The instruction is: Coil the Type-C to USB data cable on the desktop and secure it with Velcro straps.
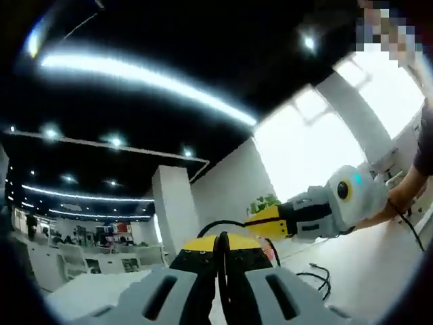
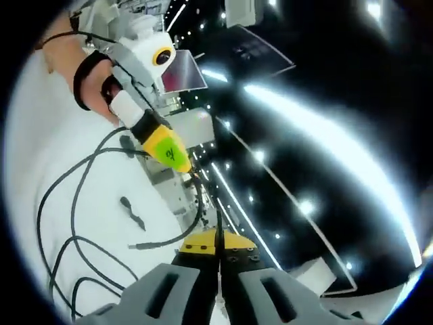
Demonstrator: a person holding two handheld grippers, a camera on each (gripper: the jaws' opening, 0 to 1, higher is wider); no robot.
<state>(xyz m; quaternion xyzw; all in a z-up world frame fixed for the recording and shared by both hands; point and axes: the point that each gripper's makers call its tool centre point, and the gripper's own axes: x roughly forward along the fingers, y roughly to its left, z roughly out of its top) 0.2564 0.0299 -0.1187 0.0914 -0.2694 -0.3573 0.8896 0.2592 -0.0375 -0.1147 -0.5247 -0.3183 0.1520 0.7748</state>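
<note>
In the left gripper view, my left gripper has its jaws pressed together on the black data cable, which runs up through the gap and arches right toward my right gripper, while more of the cable lies in loops on the white desktop. In the right gripper view, my right gripper is likewise clamped tight on the cable, which sweeps left in loose loops across the desktop beneath my left gripper, held high in a hand.
</note>
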